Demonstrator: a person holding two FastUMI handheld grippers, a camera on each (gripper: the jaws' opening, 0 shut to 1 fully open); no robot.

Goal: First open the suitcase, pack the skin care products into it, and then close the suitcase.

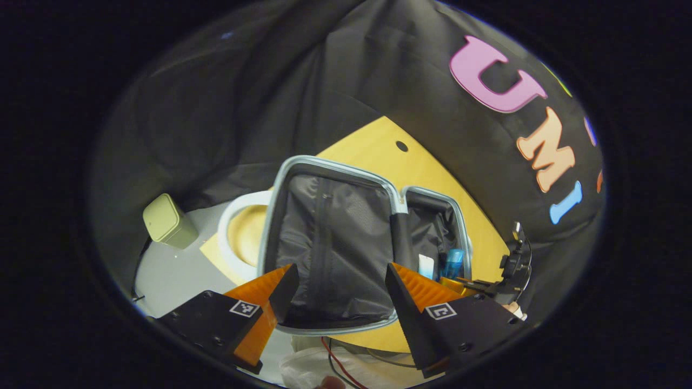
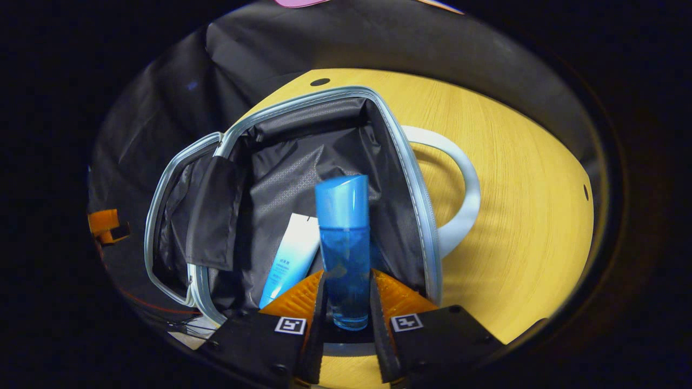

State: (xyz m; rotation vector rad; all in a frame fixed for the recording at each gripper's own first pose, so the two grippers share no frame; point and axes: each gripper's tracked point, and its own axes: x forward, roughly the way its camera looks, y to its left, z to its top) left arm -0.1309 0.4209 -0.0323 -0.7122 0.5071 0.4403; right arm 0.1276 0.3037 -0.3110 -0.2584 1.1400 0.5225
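Over the open suitcase (image 2: 411,162), right gripper (image 2: 346,302) clamps a blue bottle (image 2: 343,243); tube (image 2: 289,259) apparently packed; left gripper (image 1: 340,292) wide; closing remains.

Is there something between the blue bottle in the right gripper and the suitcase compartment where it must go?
Nothing visible blocks it. The right gripper holds the blue bottle over the open suitcase. A white-and-blue tube already lies in that compartment, left of the bottle, with bare lining beside it.
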